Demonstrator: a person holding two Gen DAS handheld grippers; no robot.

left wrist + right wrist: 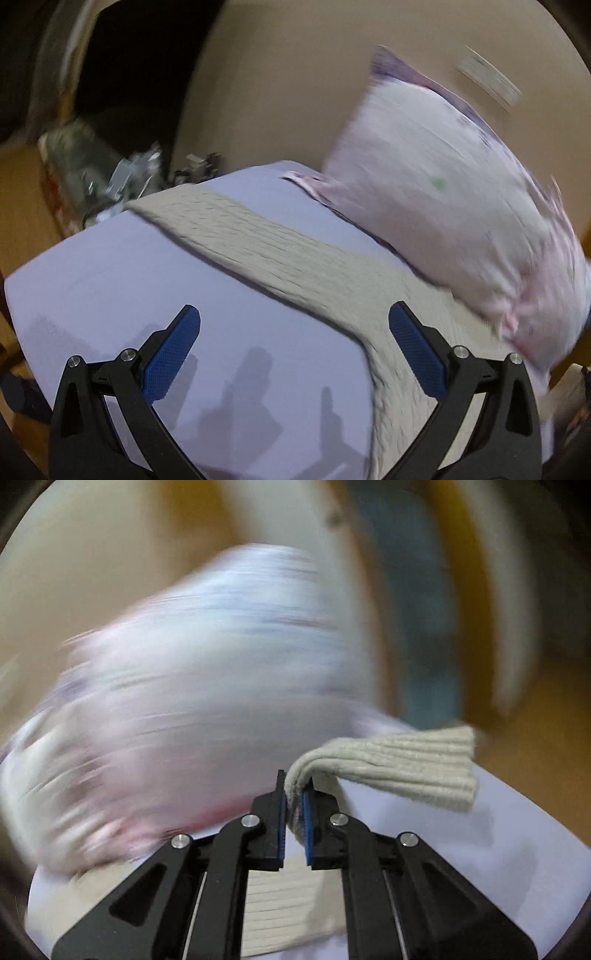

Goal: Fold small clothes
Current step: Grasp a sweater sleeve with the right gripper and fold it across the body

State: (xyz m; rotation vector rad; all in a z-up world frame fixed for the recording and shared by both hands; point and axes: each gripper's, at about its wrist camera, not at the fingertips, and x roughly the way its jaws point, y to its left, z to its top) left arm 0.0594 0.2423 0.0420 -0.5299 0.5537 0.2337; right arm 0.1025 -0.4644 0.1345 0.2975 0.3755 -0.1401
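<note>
A beige ribbed knit garment [280,254] lies in a long strip across a pale lilac sheet [147,280]. My left gripper [293,332] is open and empty, hovering over the sheet with its right finger above the knit. My right gripper [295,794] is shut on one end of the beige knit [399,764], which droops to the right of the jaws, lifted off the sheet [498,849]. More of the knit shows below the fingers.
A white and pink patterned pillow [443,199] leans at the far right of the bed; it fills the left of the right wrist view [184,686], blurred. A beige wall [295,74] stands behind. Clutter [122,177] lies off the far left edge.
</note>
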